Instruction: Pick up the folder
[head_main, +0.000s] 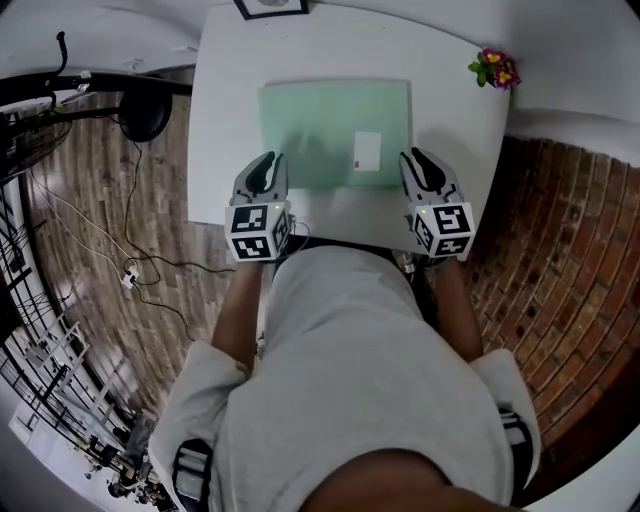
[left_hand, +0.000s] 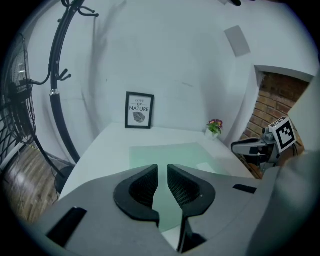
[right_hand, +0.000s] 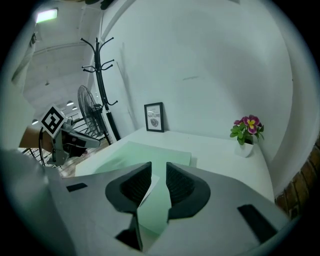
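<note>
Against the wall (left_hand: 175, 50), a white table (head_main: 225, 90) bears the folder (head_main: 320, 125).

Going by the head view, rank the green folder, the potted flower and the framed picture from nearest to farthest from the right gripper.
From the right gripper:
1. Green folder, just ahead of its jaws, toward the left.
2. Potted flower, at the far right corner of the table.
3. Framed picture, at the table's far edge, over to the left.
</note>
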